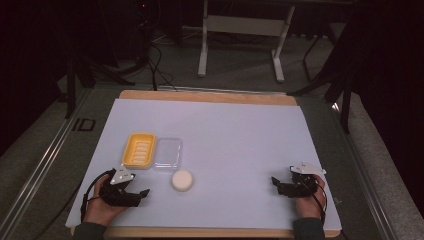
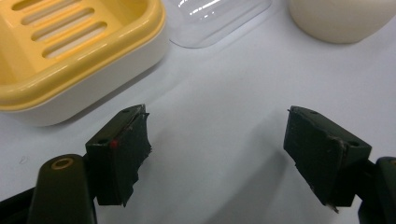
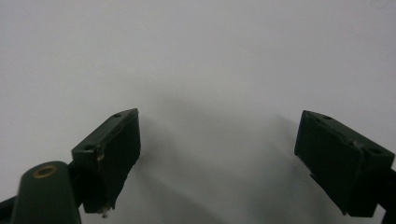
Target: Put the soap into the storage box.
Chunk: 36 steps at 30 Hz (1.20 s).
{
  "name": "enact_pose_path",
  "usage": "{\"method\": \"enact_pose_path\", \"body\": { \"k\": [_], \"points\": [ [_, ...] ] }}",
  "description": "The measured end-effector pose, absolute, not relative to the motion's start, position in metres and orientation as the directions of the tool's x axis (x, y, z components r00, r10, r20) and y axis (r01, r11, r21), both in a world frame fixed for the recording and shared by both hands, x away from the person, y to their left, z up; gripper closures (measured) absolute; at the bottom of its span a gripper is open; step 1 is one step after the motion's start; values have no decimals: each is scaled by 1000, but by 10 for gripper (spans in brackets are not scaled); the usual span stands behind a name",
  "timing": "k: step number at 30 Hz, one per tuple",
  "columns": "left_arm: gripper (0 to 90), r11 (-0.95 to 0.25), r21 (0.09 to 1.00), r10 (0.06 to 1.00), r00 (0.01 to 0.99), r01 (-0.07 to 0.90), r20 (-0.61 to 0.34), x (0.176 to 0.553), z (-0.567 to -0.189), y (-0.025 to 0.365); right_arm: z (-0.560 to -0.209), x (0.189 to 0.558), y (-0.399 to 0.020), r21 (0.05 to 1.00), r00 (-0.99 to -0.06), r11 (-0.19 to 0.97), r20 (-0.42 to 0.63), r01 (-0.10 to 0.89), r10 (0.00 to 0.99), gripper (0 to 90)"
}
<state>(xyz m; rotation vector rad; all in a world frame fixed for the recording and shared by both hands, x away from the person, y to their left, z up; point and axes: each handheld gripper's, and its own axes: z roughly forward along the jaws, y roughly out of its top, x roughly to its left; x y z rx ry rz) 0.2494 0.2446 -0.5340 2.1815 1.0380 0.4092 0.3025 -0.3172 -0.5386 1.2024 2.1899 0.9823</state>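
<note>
High view: the left gripper [image 1: 141, 192] rests low at the near-left of the white-covered desk [image 1: 235, 135], its jaws spread apart and empty. Just ahead of it lie the yellow slotted plastic soap dish [image 1: 139, 149], the clear rectangular plastic lid [image 1: 168, 153] touching the dish's right side, and the round cream-coloured soap bar [image 1: 182, 180] near the lid's front corner but apart from it. The right gripper [image 1: 275, 182] sits near the desk's near-right edge, jaws likewise released, holding nothing. Between the soap bar and the right gripper stretches bare white surface. Left gripper view: the dish's rim [image 2: 84, 70] lies close beyond the left jaw, with open desk between the jaws.
</note>
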Motion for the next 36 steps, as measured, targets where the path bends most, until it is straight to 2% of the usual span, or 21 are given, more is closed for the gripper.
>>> {"method": "enact_pose_path", "body": {
  "k": [3, 6, 8, 36],
  "points": [
    [226, -452, 694, 776, 631, 560, -3, 249, -533, 245, -538, 300, -316, 772, -516, 372, -68, 515, 854, 143],
    [226, -456, 692, 776, 630, 560, 1, 249, -533, 244, -538, 293, -311, 786, -483, 402, -152, 470, 862, 143],
    [226, -462, 688, 777, 629, 561, 9, 250, -533, 242, -538, 293, -310, 785, -484, 406, -157, 467, 861, 143],
    [226, -487, 660, 768, 640, 572, 13, 251, -525, 229, -537, 290, -315, 814, -486, 372, -129, 446, 865, 169]
  ]
}}
